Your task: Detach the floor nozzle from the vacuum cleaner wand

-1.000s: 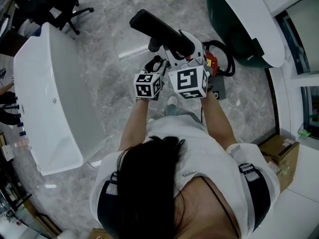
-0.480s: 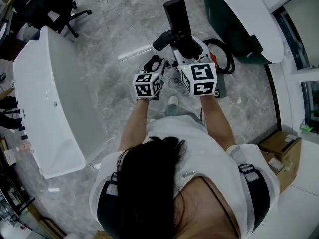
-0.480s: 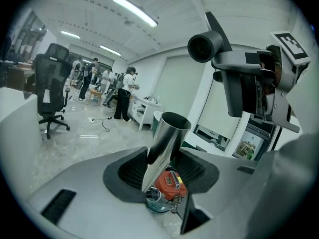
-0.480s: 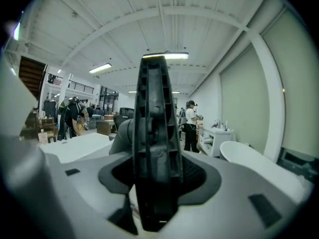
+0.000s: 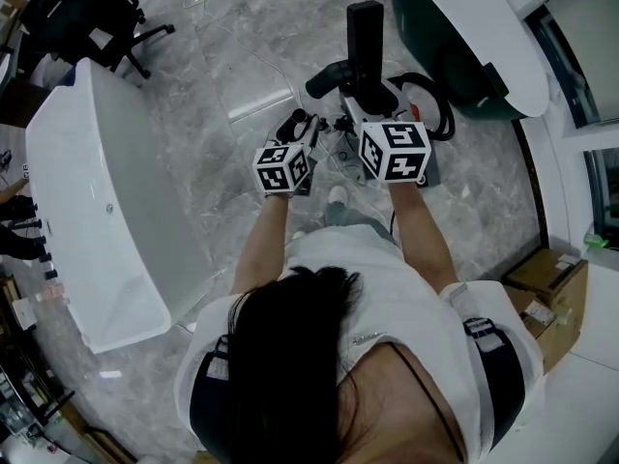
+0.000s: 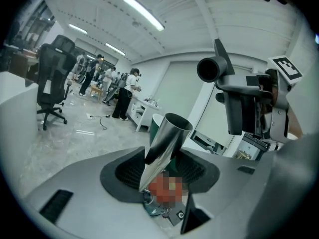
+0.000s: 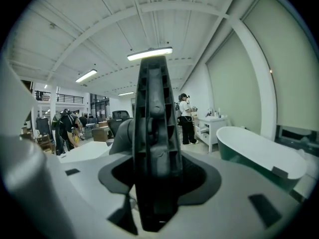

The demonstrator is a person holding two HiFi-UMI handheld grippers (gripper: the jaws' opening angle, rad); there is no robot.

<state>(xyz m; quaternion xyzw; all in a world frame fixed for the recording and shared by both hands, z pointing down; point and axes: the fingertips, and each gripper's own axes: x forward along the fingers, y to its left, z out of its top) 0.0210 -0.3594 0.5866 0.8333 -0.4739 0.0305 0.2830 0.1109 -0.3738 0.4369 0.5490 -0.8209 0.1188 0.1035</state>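
- Sitting far left on the grey floor [image 5: 213, 85] is a long white tub [image 5: 92, 191].
- The left gripper [image 6: 162, 178] has its jaws closed part way round the shiny metal wand [image 6: 167, 136], holding it tight. The wand's open end points up.
- The right gripper [image 7: 154, 193] has its jaws squeezed on the black floor nozzle [image 7: 154, 108], which stands up tall.
- The floor nozzle is off the wand, close beside it, not touching.
- A dark green tub [image 5: 428, 22] is on the right.
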